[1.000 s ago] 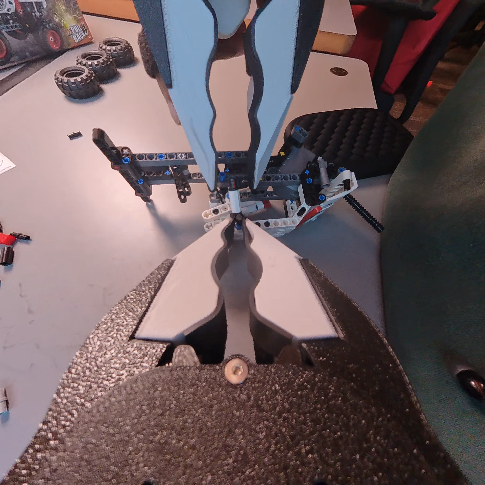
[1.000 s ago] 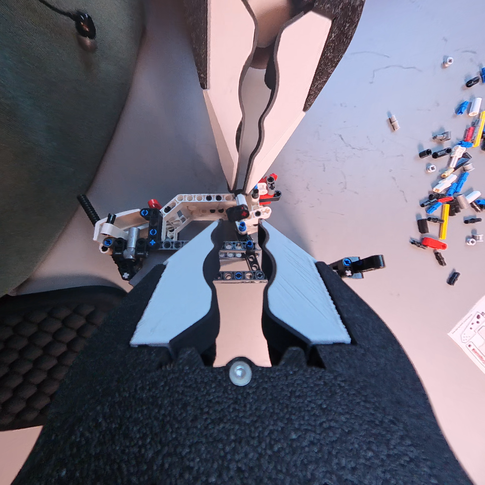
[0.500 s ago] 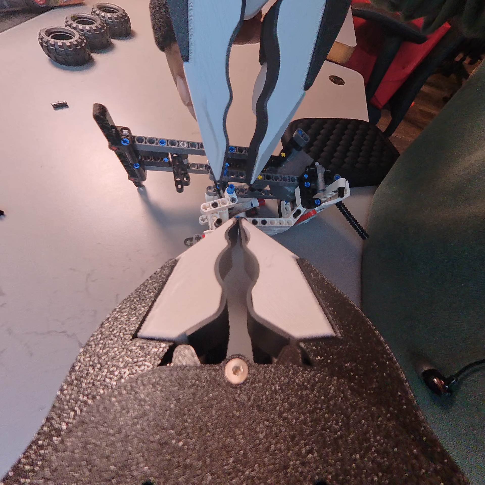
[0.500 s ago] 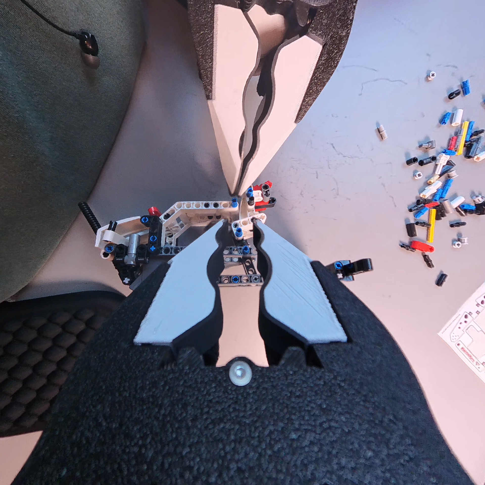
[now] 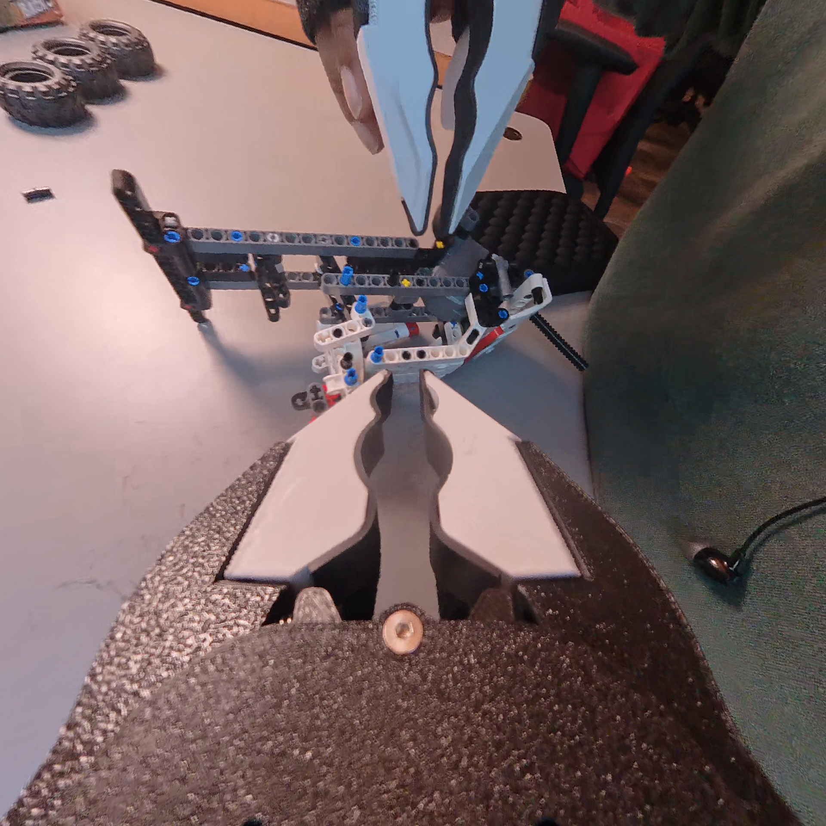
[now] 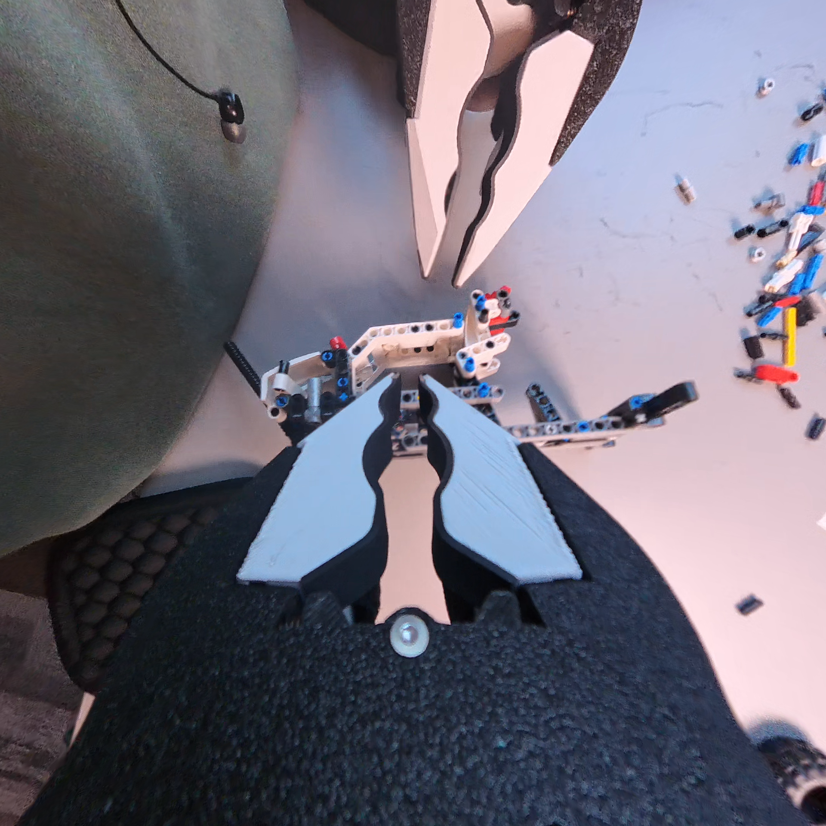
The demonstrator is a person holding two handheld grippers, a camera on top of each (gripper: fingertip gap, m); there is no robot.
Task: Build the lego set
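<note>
Right hand-held gripper (image 6: 407,380) tips pinching lego chassis (image 6: 415,348), left hand-held gripper (image 6: 440,279) apart.

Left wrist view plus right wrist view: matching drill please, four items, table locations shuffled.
Items:
1. three black knobby rubber tyres
2. half-built grey, black and white lego chassis
3. scattered pile of small blue, black, white and yellow lego parts
4. green padded chair

Places:
A. right side of right wrist view
B. between both grippers
C. top left of left wrist view
D. beside the table, right edge of left wrist view

Pairs: 1-C, 2-B, 3-A, 4-D
</note>
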